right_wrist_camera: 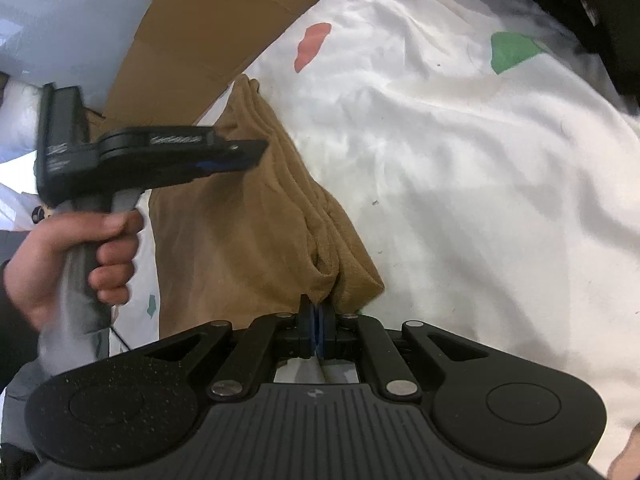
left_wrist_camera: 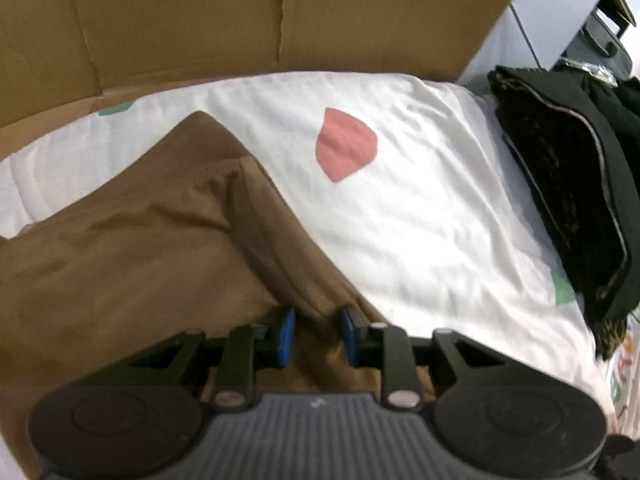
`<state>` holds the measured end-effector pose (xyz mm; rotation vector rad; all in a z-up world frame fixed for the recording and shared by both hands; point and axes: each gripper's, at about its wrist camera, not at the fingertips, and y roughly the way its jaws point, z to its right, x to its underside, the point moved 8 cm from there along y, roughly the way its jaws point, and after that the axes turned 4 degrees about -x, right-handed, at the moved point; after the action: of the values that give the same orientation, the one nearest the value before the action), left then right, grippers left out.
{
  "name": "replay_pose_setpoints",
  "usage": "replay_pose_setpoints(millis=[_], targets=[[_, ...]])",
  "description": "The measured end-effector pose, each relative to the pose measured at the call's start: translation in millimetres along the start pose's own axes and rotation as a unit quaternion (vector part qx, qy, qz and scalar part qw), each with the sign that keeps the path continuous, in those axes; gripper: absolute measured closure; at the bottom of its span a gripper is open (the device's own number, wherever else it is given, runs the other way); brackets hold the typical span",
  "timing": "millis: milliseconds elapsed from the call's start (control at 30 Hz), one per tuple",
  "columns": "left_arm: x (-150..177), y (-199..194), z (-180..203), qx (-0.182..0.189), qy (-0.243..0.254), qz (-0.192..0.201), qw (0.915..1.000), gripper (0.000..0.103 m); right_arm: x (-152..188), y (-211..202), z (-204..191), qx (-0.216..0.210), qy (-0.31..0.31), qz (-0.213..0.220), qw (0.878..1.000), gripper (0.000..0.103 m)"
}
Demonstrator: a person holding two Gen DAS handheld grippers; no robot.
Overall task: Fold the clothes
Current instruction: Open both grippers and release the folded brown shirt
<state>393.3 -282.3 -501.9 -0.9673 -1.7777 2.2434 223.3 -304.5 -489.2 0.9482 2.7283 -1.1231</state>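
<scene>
Brown garment (right_wrist_camera: 248,232), part-folded, lies on a white bedsheet (right_wrist_camera: 460,184) beside cardboard (left_wrist_camera: 240,20). Right gripper (right_wrist_camera: 319,330) pinched tight on garment's near corner. Left gripper (left_wrist_camera: 316,336) jaws partly apart above the cloth, gripping nothing. Dark clothes stack (left_wrist_camera: 568,184) at sheet's edge.

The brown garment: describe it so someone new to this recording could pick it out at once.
Start at the white sheet with pink and green patches, backed by cardboard. The brown garment lies partly folded on its left part, nearest both claws. Unlike the black clothes pile at the right edge, it is plain tan.
</scene>
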Motion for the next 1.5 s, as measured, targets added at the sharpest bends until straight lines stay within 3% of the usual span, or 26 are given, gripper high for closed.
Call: replay_pose_setpoints(millis=[233, 300, 367, 433, 600, 833, 1067, 1200, 1333, 1500], targets=[[-19.1, -3.7, -1.5, -0.005, 0.000, 0.006, 1.0000, 0.076, -8.6, -18.2, -0.8, 0.013, -0.015, 0.009, 1.000, 0.099], [-25.3, -9.4, -2.9, -0.006, 0.007, 0.008, 0.9999, 0.076, -10.0, -22.6, -3.1, 0.019, -0.023, 0.011, 1.000, 0.091], [-30.9, -17.0, -7.0, -0.011, 0.017, 0.013, 0.9997, 0.076, -12.5, -25.8, -5.2, 0.023, -0.030, 0.015, 0.999, 0.067], [-35.3, -21.0, -12.9, -0.019, 0.023, 0.015, 0.9994, 0.076, -17.1, -27.2, -6.7, 0.027, -0.035, 0.023, 0.999, 0.060], [-40.6, -14.4, -21.4, -0.031, 0.029, 0.011, 0.9991, 0.077, -27.0, -22.2, -13.1, 0.037, -0.055, 0.035, 0.997, 0.060], [-48.2, 7.4, -15.9, -0.031, 0.027, 0.013, 0.9991, 0.081, -29.5, 4.1, -8.8, 0.092, -0.081, 0.014, 0.992, 0.060], [-67.9, 19.8, -19.3, -0.049, 0.023, 0.009, 0.9985, 0.080, -24.3, 2.3, 6.3, 0.097, -0.076, 0.003, 0.992, 0.076], [-80.1, 14.5, -29.1, -0.058, 0.018, 0.020, 0.9979, 0.080, -20.9, -0.7, 10.3, 0.096, -0.076, 0.000, 0.992, 0.079], [-90.9, -11.2, -45.0, -0.049, 0.004, 0.058, 0.9971, 0.080, -18.9, -1.7, 10.1, 0.103, -0.082, -0.003, 0.991, 0.079], [-93.8, -42.6, -78.0, -0.061, -0.003, 0.061, 0.9963, 0.080, -18.2, -3.8, 6.6, 0.108, -0.082, -0.008, 0.991, 0.079]])
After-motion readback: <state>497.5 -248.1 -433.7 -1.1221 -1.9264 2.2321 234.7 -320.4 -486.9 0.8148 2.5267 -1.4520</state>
